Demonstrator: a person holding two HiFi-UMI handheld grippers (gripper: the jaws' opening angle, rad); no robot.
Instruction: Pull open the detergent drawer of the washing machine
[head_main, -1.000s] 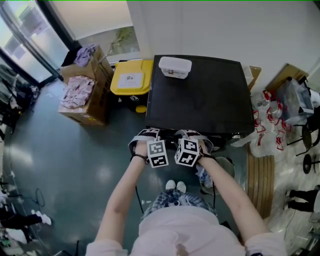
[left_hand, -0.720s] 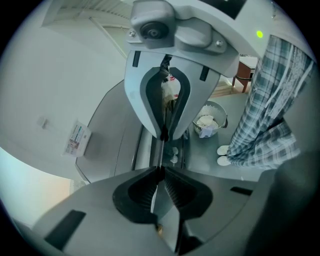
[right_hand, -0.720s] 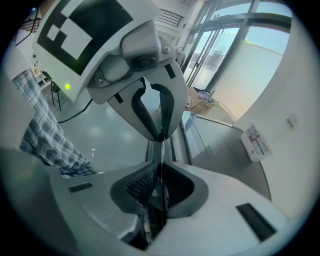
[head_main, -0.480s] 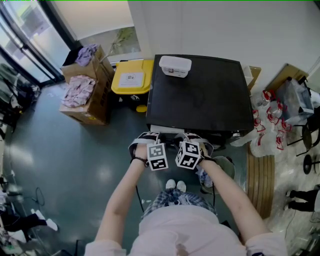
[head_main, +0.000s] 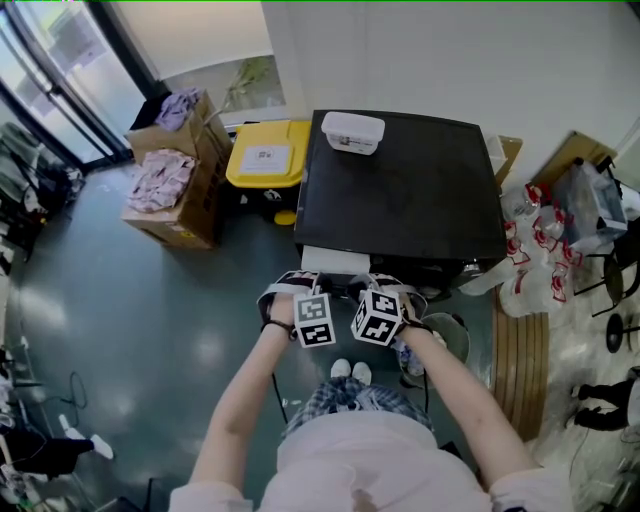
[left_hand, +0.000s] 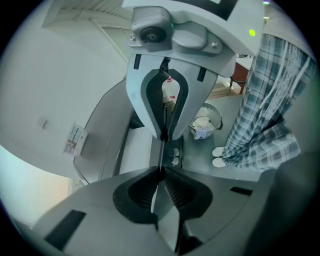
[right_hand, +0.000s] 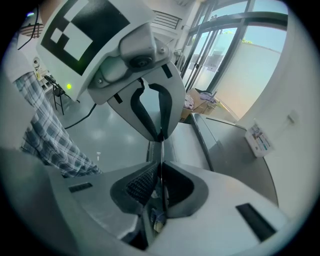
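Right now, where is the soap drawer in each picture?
Head view: drawer, middle, poking out of the washer's front edge.
Left gripper view: pale strip left of centre.
Right gripper view: pale strip right of centre.
Shared landmark: the washer's flat top.

R gripper: I see its pads pinched tight on the thin front edge of the detergent drawer. The drawer's pale tray runs back to the washing machine at right. L gripper faces me from the opp. side, jaws closed on the same edge, marker cube up top. Label on the pale surface far right. Plaid cloth at left over glossy floor. Bkgd: glass doors, cardboard box.
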